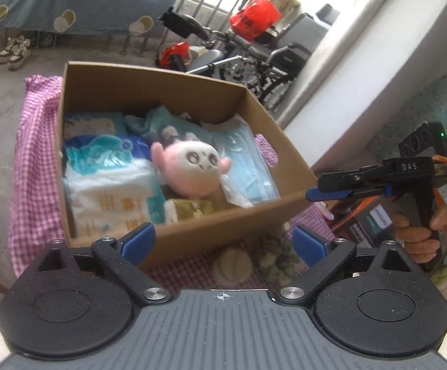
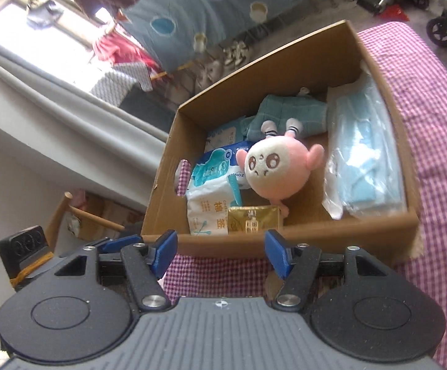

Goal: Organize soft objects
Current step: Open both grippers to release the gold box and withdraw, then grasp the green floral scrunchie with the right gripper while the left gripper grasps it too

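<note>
Both my grippers, left gripper (image 1: 223, 242) and right gripper (image 2: 220, 254), jaws open and empty, short of cardboard box (image 1: 223, 222), pink plush (image 1: 192, 166) inside it

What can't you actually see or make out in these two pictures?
- Box floor: mostly covered by packs and the pink plush in both views.
- Items on the checked cloth in front of the box: left view, blurred and partly behind the left gripper.
- Gold packet print: right view, too small to read.
- Teal doll: head hidden by the plush.
</note>
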The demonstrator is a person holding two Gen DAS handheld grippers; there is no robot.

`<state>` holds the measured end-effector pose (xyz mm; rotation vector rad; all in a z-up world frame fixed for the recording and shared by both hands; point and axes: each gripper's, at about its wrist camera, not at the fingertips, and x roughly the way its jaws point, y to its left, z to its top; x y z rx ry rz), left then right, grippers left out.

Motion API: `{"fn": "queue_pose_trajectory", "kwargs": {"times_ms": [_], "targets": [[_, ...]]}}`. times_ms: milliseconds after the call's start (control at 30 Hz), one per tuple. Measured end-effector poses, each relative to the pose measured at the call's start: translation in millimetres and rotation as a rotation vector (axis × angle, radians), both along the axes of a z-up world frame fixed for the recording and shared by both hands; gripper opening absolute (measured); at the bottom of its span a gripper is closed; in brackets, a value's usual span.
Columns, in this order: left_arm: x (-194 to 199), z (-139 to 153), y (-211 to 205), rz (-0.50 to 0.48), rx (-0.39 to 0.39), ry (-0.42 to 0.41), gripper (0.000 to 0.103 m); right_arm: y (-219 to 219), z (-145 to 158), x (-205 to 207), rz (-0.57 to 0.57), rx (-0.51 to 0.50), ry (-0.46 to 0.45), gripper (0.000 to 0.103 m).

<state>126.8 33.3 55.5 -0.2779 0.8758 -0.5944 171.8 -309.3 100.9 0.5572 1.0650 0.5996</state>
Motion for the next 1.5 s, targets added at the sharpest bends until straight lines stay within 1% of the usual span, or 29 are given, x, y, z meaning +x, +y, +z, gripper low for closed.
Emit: {"fn": "queue_pose_trajectory", "kwargs": {"times_ms": [67, 133, 200, 300, 367, 433, 533, 667, 767, 933, 1000, 1067, 1100, 1133, 1167, 1233, 1267, 1300, 1333, 1400, 1500], "targets": [[-10.7, -3.4, -5.8, -0.014, -0.009, 0.006, 0.097, -8.8, -7.3, -22.9, -0.025, 0.024, -0.011, 0.066], [-20.2, -9.5, -13.3, -0.031, -0.015, 0.014, 0.097, -18.3, -15.2, -42.7, -0.062, 0.024, -0.028, 0.066], [-27.6, -18.3, -23.7, -0.043, -0.008, 0.027, 0.097, -25.0, -25.4, -58.9, -0.103, 0.008, -0.045, 0.066], [-37.4, -34.0, -47.4, -0.079, 0.029, 0.040, 0.096, -36.2, -41.7, -76.9, -0.171, -0.042, -0.061, 0.066], [-42.1, -43.1, -66.9, -0.119, 0.063, 0.021, 0.096, -40.8, -54.3, -81.5, -0.203, -0.065, -0.050, 0.066], [-45.5, -50.7, -87.7, -0.165, 0.102, -0.022, 0.095, -42.9, -64.9, -83.5, -0.221, -0.089, -0.048, 0.065], [-44.8, -60.4, -119.5, -0.240, 0.156, -0.071, 0.095, -43.9, -76.2, -82.5, -0.235, -0.152, -0.060, 0.065], [-35.7, -72.4, -158.7, -0.331, 0.233, -0.115, 0.095, -43.4, -88.3, -75.0, -0.235, -0.225, -0.085, 0.065], [-31.0, -81.3, -183.0, -0.378, 0.283, -0.141, 0.094, -44.5, -97.9, -67.9, -0.223, -0.243, -0.086, 0.065], [-27.2, -98.1, -209.4, -0.420, 0.377, -0.152, 0.082, -48.5, -116.5, -57.8, -0.192, -0.209, -0.049, 0.059], [-25.7, -104.8, -215.2, -0.434, 0.401, -0.138, 0.076, -48.4, -122.6, -54.6, -0.179, -0.208, -0.043, 0.058], [-22.6, -109.7, -219.9, -0.438, 0.419, -0.124, 0.075, -47.5, -127.8, -51.8, -0.167, -0.213, -0.035, 0.053], [-21.7, -112.4, -222.4, -0.439, 0.429, -0.121, 0.072, -47.3, -129.9, -51.3, -0.162, -0.215, -0.031, 0.049], [-20.0, -115.4, -225.1, -0.439, 0.443, -0.121, 0.071, -47.3, -131.9, -50.8, -0.157, -0.213, -0.031, 0.041], [-19.2, -117.5, -226.9, -0.438, 0.454, -0.124, 0.067, -47.2, -133.1, -50.6, -0.151, -0.213, -0.034, 0.038], [-17.4, -121.6, -229.3, -0.433, 0.469, -0.124, 0.065, -47.0, -133.8, -50.5, -0.145, -0.216, -0.038, 0.030], [-16.3, -123.5, -230.3, -0.427, 0.477, -0.121, 0.060, -47.1, -134.0, -51.1, -0.144, -0.215, -0.041, 0.027], [-16.1, -124.1, -230.5, -0.420, 0.478, -0.126, 0.056, -47.5, -134.2, -52.2, -0.149, -0.214, -0.043, 0.025], [-16.7, -123.7, -230.5, -0.419, 0.474, -0.135, 0.053, -47.9, -134.1, -53.5, -0.155, -0.212, -0.046, 0.024], [-17.5, -123.1, -230.7, -0.423, 0.466, -0.143, 0.044, -49.0, -130.4, -58.0, -0.164, -0.205, -0.057, 0.023], [-18.3, -120.5, -231.0, -0.425, 0.447, -0.146, 0.038, -50.0, -117.5, -69.7, -0.177, -0.202, -0.086, 0.022]]}}
